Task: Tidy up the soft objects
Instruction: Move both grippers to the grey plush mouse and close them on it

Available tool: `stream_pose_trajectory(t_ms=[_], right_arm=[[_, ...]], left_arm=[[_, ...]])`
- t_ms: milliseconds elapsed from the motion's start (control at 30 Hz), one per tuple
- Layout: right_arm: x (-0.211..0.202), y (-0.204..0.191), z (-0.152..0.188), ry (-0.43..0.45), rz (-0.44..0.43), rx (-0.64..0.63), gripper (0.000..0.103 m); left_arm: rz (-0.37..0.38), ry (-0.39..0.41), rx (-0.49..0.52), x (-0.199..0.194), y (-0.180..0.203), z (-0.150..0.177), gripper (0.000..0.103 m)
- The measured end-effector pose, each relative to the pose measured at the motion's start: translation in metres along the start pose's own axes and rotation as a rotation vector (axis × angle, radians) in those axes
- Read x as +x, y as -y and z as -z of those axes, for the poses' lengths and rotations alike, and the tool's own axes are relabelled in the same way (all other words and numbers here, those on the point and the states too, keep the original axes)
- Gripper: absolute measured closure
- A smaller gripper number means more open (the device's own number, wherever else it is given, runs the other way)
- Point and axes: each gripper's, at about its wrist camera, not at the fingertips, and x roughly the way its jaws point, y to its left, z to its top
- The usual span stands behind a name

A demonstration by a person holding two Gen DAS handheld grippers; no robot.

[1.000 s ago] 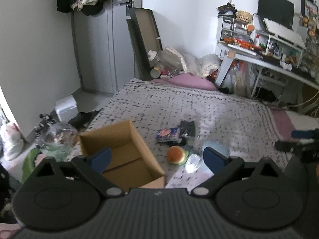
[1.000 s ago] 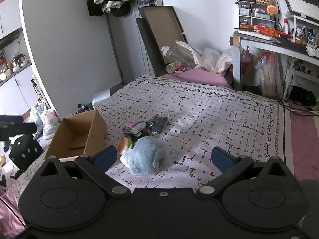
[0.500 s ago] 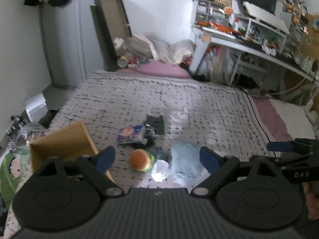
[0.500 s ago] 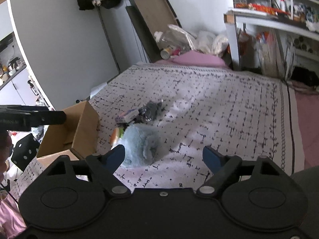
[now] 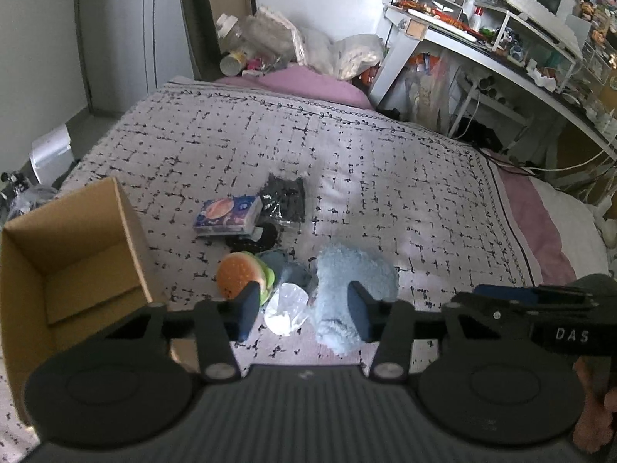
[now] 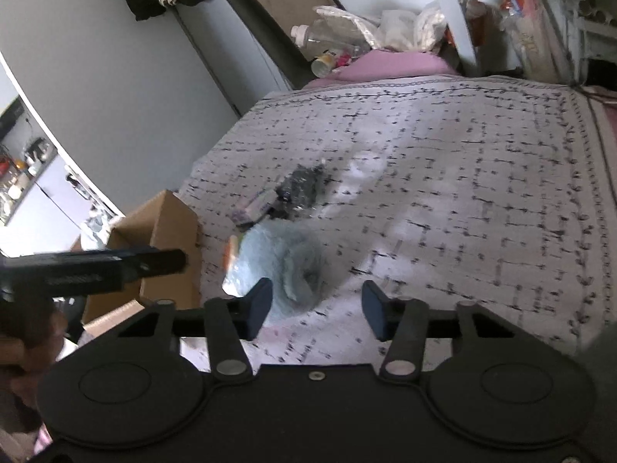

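While your patterned bedspread fills both views, the open cardboard box sits at its left edge. Just right of it lies the blue fluffy toy, touching a burger plush. Your left gripper and right gripper both hover part-open, holding nothing.

The left tool is matte black plastic — two round discs at the lower frame corners, a ribbed grey panel between them, silver pivot screws on the angled link arms, and dark blue pads on its fingers. The right tool has the same build, with a smooth black centre plate. White letters "DAS" mark the right tool's side at the left view's right edge, above bare skin.
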Motion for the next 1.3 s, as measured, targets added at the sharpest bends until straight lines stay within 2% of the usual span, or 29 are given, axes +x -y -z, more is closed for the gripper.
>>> stream_pose_trajectory(t_ms=[67,233,433,600,733,933,1067,1300], right_arm=[[0.004,-0.002,-0.003,0.004,-0.028,0.004,0.069],[0.01,-0.002,-0.007,0.009,-0.084,0.031,0.08],[0.011,0.0,-0.009,0.006,-0.095,0.04,0.08],[0.016,0.001,-0.015,-0.006,-0.102,0.047,0.08],[0.018,-0.003,-0.024,-0.018,-0.087,0.038,0.08],[0.024,0.004,-0.034,-0.049,-0.062,0.057,0.08],[0.036,0.016,-0.034,-0.111,-0.045,0.106,0.08],[0.042,0.031,-0.031,-0.204,0.024,0.132,0.08]], left_arm=[[0.007,-0.012,-0.008,0.009,0.0,-0.003,0.066],[0.001,-0.024,-0.018,0.029,0.0,-0.01,0.077],[-0.052,-0.043,-0.069,0.047,-0.004,-0.01,0.078],[-0.04,-0.062,-0.068,0.057,0.003,-0.005,0.078],[0.003,-0.049,-0.048,0.057,0.012,-0.004,0.078],[0.115,-0.07,-0.084,0.062,0.017,-0.004,0.078],[0.143,-0.123,-0.095,0.074,0.021,0.002,0.077],[0.162,-0.124,-0.076,0.077,0.028,0.004,0.077]])
